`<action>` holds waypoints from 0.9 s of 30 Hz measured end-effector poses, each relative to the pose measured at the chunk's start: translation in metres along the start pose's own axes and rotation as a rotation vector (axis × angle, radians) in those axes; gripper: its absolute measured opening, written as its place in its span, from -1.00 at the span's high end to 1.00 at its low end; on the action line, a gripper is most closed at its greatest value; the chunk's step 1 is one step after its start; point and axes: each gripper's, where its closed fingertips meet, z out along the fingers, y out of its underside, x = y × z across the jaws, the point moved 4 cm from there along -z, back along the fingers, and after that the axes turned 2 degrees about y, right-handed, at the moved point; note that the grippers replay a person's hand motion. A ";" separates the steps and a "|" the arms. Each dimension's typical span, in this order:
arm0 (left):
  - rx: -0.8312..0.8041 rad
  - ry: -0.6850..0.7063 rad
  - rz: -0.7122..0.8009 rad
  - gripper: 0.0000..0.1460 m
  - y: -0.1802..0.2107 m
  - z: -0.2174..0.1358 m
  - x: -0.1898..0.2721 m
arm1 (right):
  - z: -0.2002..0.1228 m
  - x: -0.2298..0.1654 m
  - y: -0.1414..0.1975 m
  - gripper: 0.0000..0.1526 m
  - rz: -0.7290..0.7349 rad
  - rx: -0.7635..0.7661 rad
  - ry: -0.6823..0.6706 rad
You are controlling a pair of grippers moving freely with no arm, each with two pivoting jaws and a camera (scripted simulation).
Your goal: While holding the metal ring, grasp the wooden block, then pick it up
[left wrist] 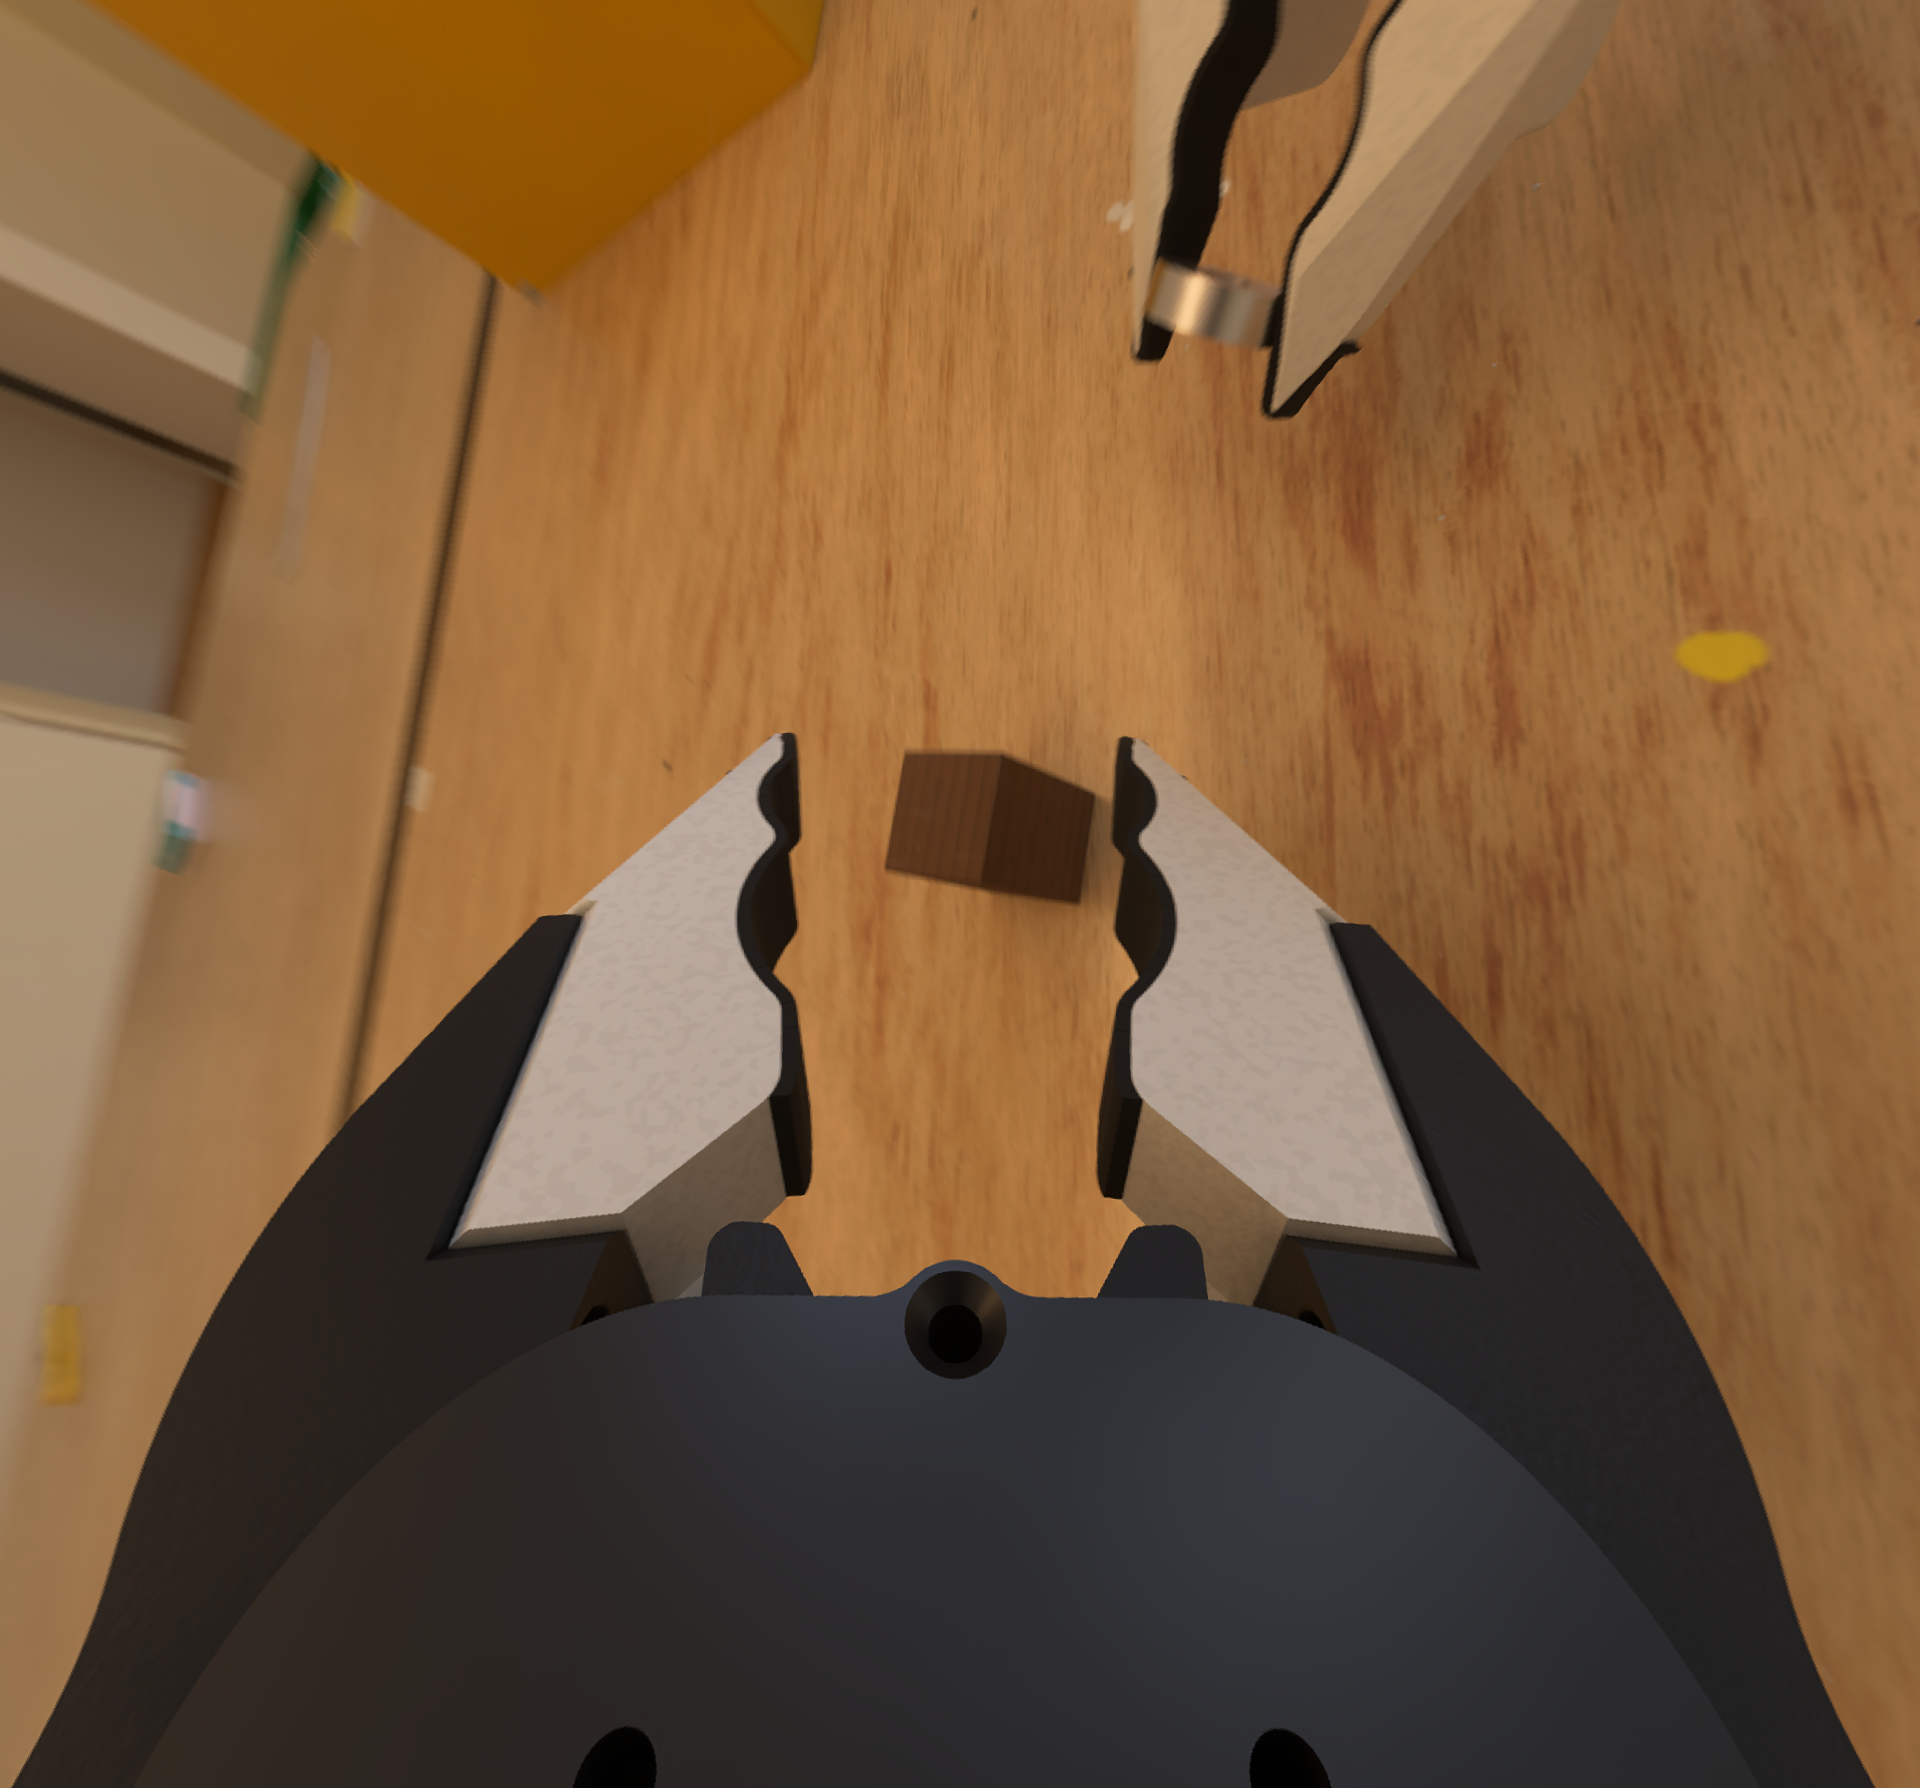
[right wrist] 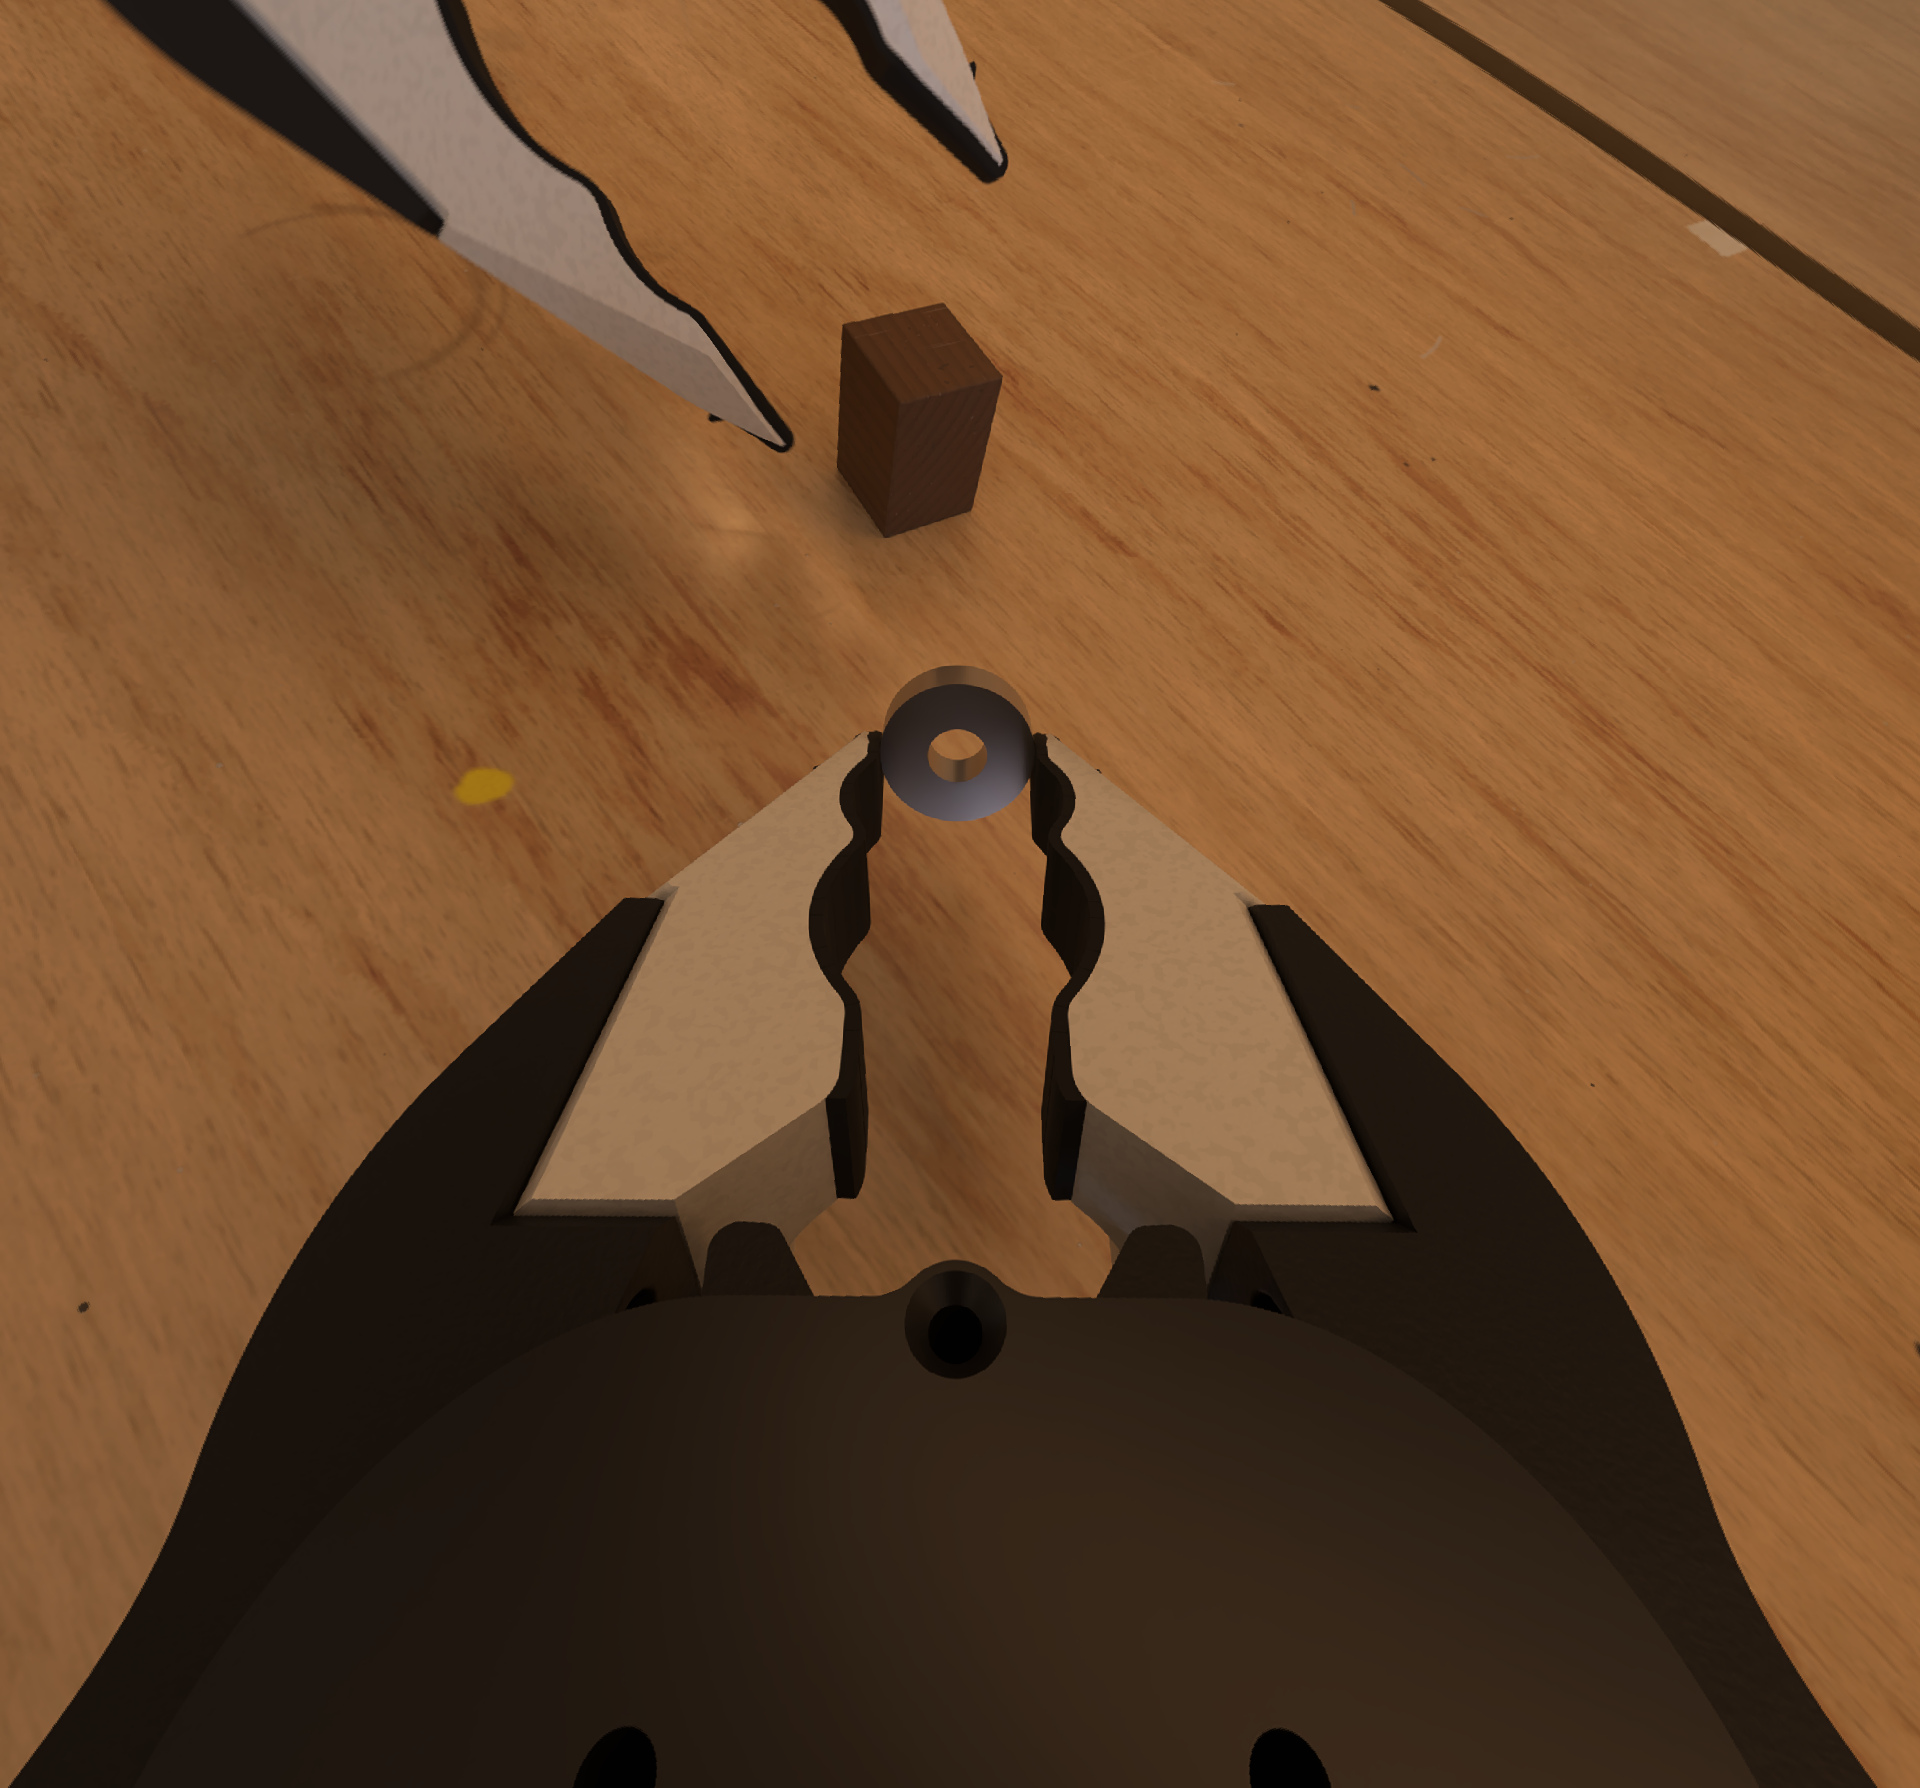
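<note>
Dark housing of the left claw [left wrist: 956,782] fills the lower half of the left wrist view; its outer edges are cut off by the frame. Both pale fingers stand spread apart, released, with nothing between the pads. Beyond the fingertips, near frame centre, a small dark brown wooden block [left wrist: 987,829] rests on the light wooden table [left wrist: 1455,907]. The block lies in line with the gap, closer to the right fingertip; whether it touches either finger cannot be confirmed from this view.

At upper right of the same view, the right claw [left wrist: 1236,356] is cropped by the top edge. Its tips are clenched on a short silver metal ring [left wrist: 1210,299], seen edge-on and partly covered by the fingers.

At upper left, an orange rectangular box [left wrist: 468,55] is cut off by the frame; a round hole shows at its top edge. Pale shelving at far left is blurred. A small yellow spot [left wrist: 1720,655] marks the table at right.

The right wrist view shows the ring face-on at frame centre, gripped at its sides by the right claw's fingertips, its bore open. The block stands upright above it, just beside one left-claw fingertip, apart from it. The left claw's body is cropped at upper left.
</note>
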 end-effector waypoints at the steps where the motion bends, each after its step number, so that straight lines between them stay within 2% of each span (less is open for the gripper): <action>1: -0.008 0.038 -0.061 0.09 0.006 -0.001 -0.003 | 0.000 0.000 0.000 0.63 0.001 0.000 -0.002; 4: 0.002 0.134 -0.185 -0.06 0.020 0.006 -0.008 | 0.000 0.000 0.000 0.63 0.003 0.001 -0.004; 8: 0.048 0.253 -0.238 -0.09 0.024 0.017 -0.009 | 0.000 0.000 0.000 0.63 0.001 0.001 -0.002; 14: 0.050 0.359 -0.217 0.12 0.028 0.026 -0.009 | 0.000 -0.001 -0.001 0.63 -0.011 -0.003 0.010; 20: 0.056 0.419 -0.230 0.23 0.032 0.032 -0.013 | 0.001 0.000 -0.002 0.63 0.014 -0.009 0.005; 27: 0.052 0.415 -0.183 0.37 0.033 0.032 -0.014 | 0.001 0.001 -0.002 0.63 0.025 -0.008 0.005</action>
